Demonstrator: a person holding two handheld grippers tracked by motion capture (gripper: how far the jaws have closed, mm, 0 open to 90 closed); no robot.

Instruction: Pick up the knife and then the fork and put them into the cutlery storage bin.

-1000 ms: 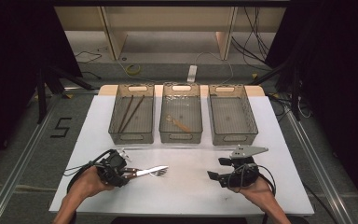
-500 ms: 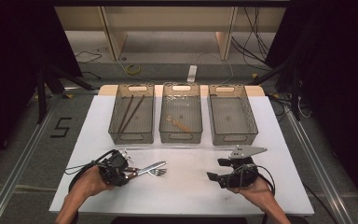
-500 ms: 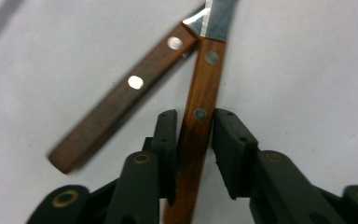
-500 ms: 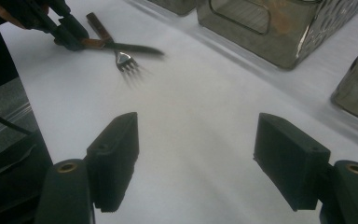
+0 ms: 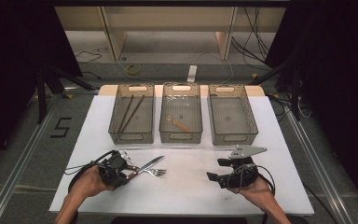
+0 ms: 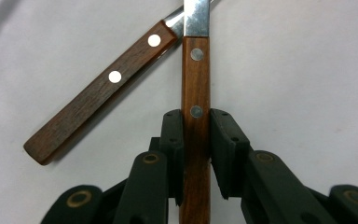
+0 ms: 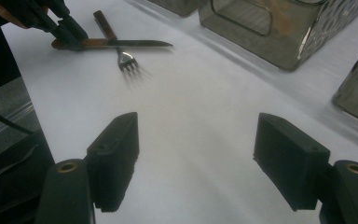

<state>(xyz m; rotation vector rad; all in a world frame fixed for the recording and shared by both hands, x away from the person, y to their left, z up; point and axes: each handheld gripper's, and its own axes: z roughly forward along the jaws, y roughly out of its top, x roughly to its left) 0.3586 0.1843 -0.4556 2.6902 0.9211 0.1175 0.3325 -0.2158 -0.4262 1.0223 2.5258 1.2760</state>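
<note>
A wooden-handled knife and a wooden-handled fork lie crossed on the white table near its front left. My left gripper is shut on the knife's handle, and the steel blade runs straight out past the jaws. The fork's handle lies slanted just to the left of them, free of the jaws. In the right gripper view the knife crosses over the fork. My right gripper rests at the front right, open with nothing between its jaws.
Three grey mesh bins stand in a row at the back of the table. The left bin holds two dark sticks, the middle bin a light wooden utensil, and the right bin nothing. White tabletop lies between the grippers.
The knife's blade has swung slightly away from the fork, toward the bins, with my left gripper on its handle. The right gripper has stayed in place.
</note>
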